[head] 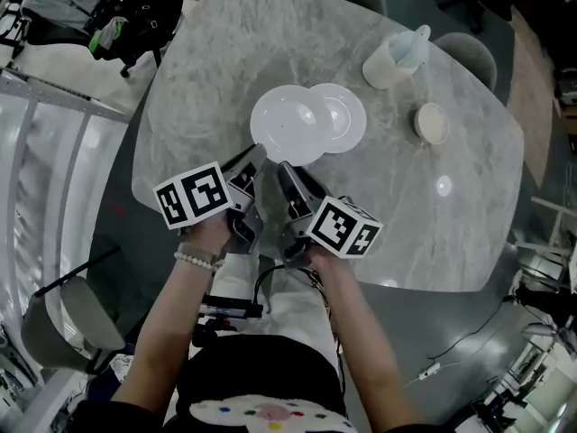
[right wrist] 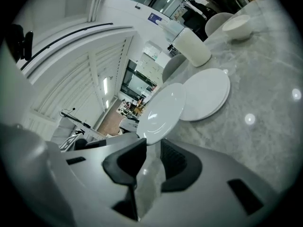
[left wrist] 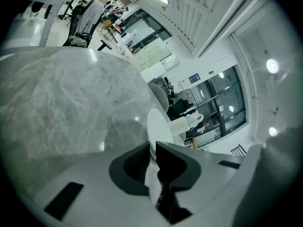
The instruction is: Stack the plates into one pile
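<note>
Two white plates lie on the grey marble table (head: 198, 88). The larger plate (head: 287, 126) overlaps the smaller plate (head: 341, 115) to its right. My left gripper (head: 255, 158) is shut on the larger plate's near rim. In the left gripper view that plate (left wrist: 158, 126) runs edge-on between the jaws of the left gripper (left wrist: 152, 148). My right gripper (head: 284, 171) sits just beside it at the same rim. In the right gripper view the larger plate (right wrist: 163, 111) is tilted up over the smaller plate (right wrist: 206, 96), and the right gripper (right wrist: 152, 148) shows a gap with only table behind it.
A white pitcher (head: 394, 57) stands at the back right and a small bowl (head: 432, 123) sits right of the plates. Chairs (head: 68, 327) ring the table, and a dark bag (head: 135, 16) lies on the floor at the upper left.
</note>
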The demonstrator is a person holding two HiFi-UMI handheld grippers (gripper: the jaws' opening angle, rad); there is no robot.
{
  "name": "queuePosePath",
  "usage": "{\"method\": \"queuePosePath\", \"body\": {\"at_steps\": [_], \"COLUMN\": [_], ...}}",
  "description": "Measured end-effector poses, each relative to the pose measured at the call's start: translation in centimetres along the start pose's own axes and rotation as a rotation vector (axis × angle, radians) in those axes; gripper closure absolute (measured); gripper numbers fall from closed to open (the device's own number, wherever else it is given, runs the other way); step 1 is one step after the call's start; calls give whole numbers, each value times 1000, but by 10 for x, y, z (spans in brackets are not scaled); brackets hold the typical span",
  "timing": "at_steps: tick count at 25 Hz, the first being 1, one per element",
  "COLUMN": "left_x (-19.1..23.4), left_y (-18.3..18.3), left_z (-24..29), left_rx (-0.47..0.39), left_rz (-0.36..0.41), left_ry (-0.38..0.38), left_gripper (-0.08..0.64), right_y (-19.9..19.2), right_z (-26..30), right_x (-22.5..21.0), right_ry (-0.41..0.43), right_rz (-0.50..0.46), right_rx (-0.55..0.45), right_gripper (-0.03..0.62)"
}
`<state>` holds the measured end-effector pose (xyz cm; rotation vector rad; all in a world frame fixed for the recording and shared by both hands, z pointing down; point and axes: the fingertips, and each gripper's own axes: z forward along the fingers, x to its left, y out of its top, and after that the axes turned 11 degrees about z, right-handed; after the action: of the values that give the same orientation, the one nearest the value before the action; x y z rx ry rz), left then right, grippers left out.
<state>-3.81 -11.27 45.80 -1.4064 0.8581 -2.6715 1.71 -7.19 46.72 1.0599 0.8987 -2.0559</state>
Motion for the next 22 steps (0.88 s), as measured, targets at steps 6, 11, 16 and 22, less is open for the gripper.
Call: {"method": "queuePosePath", "body": {"at_steps": [6,11,16,22], "left_x": [-13,-19,-19,-19], "left_y": [-7,-13,-18,-21], "left_z": [27,48,66,81], "left_rx": [44,85,112,137], "left_rz": [15,19,14,29], "left_ry": [-25,-43,-49,-34], "left_gripper": [515,511,508,506], "right_y": [22,34,44,52], "right_z": [-10,-12,-11,-9], "right_x": [-16,-26,-37,-50], "right_ry": [-29,-35,-44,-70], "right_rz": [22,58,93,141], "right_rx": [-36,-58,-68,-68], "right_gripper": [499,497,497,495]}}
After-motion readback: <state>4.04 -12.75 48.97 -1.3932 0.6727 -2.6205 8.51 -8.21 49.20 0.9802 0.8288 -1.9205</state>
